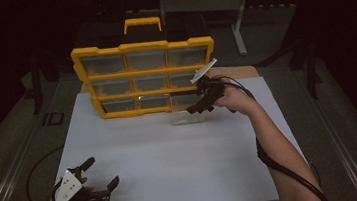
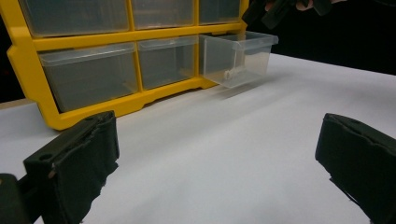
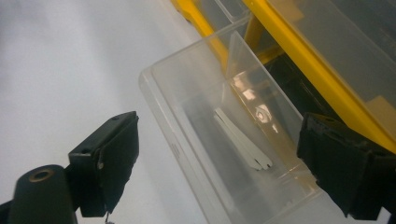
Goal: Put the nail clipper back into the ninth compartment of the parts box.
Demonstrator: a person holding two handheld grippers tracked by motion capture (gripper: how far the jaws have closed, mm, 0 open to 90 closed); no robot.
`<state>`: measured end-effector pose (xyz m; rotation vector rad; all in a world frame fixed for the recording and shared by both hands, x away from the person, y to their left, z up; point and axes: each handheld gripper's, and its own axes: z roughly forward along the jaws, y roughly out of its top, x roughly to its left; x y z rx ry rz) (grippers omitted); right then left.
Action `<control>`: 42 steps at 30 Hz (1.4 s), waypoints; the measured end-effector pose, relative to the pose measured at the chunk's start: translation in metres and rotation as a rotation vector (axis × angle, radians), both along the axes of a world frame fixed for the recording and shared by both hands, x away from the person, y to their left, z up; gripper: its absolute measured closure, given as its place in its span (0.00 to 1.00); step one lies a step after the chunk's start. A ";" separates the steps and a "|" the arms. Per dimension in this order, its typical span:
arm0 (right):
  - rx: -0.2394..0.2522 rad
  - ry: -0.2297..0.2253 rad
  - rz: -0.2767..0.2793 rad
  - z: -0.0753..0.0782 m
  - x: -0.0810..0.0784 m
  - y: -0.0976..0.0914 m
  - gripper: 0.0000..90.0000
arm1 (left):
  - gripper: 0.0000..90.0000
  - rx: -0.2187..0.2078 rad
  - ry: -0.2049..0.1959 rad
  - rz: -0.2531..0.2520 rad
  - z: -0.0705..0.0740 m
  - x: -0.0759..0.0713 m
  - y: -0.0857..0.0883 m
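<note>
A yellow organizer (image 1: pixel 143 46) with clear drawers stands upright at the back of the white table (image 1: pixel 174 171). Its bottom right drawer (image 1: pixel 188 116) is pulled out onto the table. Inside the drawer (image 3: pixel 187 116) lies a small flat white piece (image 3: pixel 243 140). My right gripper (image 1: pixel 200 109) hangs over the drawer's open top, jaws wide apart with nothing held (image 3: pixel 224 149). At the table's front left my left gripper (image 1: pixel 103 171) rests low, open and empty (image 2: pixel 217 158), facing the organizer (image 2: pixel 28 56) and the drawer (image 2: pixel 238 56).
A grey metal stand (image 1: pixel 238 19) rises behind the table on the right. A black cable (image 1: pixel 284 170) trails along my right forearm, and another loops on the floor (image 1: pixel 33 176) at the left. The surroundings are dark.
</note>
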<state>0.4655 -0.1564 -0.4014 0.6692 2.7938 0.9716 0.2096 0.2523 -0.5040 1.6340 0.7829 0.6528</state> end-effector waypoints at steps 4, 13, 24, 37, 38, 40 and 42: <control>0.019 0.008 -0.027 0.000 -0.002 -0.003 0.15 | 0.00 -0.001 -0.001 0.000 0.000 0.000 -0.001; 0.074 0.011 -0.088 -0.001 -0.013 -0.014 0.10 | 0.00 0.000 -0.001 0.003 0.000 -0.001 0.000; 0.144 -0.055 -0.127 -0.001 -0.032 -0.036 0.11 | 0.00 0.001 -0.001 0.002 0.000 -0.001 -0.001; 0.165 -0.117 -0.173 -0.006 -0.063 -0.067 0.11 | 0.00 0.002 -0.002 0.004 0.000 -0.001 0.000; 0.166 -0.116 -0.180 -0.008 -0.065 -0.069 0.11 | 0.00 0.002 -0.002 0.004 0.000 -0.001 0.000; 0.157 -0.129 -0.192 -0.011 -0.070 -0.073 0.11 | 0.00 0.002 -0.002 0.005 0.000 -0.001 0.000; 0.159 -0.134 -0.206 -0.014 -0.074 -0.076 0.11 | 0.00 0.001 -0.001 0.005 0.000 -0.001 -0.001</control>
